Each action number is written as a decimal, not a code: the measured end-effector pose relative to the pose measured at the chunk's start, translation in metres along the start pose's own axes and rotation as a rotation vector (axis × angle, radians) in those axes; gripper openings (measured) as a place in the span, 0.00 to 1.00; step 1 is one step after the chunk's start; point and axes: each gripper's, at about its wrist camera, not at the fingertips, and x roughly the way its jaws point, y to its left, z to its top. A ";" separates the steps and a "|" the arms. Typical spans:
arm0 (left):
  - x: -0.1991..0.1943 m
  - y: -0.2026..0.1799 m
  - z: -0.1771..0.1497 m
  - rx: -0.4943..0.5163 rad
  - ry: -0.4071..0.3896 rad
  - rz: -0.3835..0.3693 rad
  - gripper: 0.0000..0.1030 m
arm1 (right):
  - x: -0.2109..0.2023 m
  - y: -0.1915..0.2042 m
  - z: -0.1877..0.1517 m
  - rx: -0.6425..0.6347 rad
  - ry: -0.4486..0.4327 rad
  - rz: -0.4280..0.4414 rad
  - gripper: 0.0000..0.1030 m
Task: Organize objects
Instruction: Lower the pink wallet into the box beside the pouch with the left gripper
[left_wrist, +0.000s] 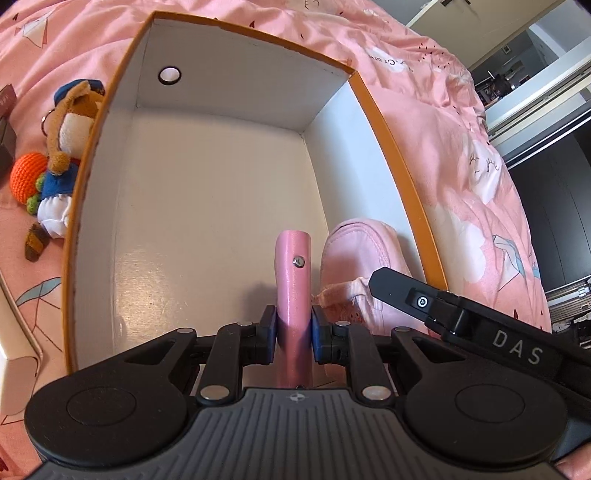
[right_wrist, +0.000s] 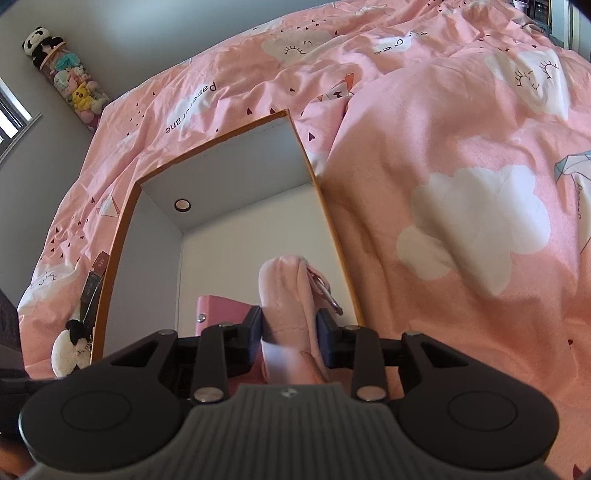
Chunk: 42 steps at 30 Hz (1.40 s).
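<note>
Nearest us, our left gripper (left_wrist: 294, 332) clenches the pink notebook (left_wrist: 293, 280) and our right gripper (right_wrist: 290, 334) grasps the pink plush pouch (right_wrist: 286, 295) at one o'clock, both inside the orange box (left_wrist: 388, 133); we judge placing underway; next, release; toys (left_wrist: 59, 155) wait at ten o'clock.

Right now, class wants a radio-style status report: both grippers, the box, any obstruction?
Left gripper shut on pink case. Right gripper shut on plush pouch. Both over orange box. No obstruction inside.
</note>
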 end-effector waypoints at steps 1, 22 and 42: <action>0.001 0.000 0.000 0.000 0.005 0.001 0.20 | 0.000 0.000 0.000 0.000 0.002 0.000 0.34; 0.007 -0.005 0.007 -0.060 0.058 -0.064 0.23 | -0.039 -0.015 0.005 -0.061 -0.102 -0.024 0.48; 0.000 -0.014 0.007 -0.066 0.016 -0.024 0.20 | -0.018 -0.036 -0.007 -0.010 0.036 0.022 0.22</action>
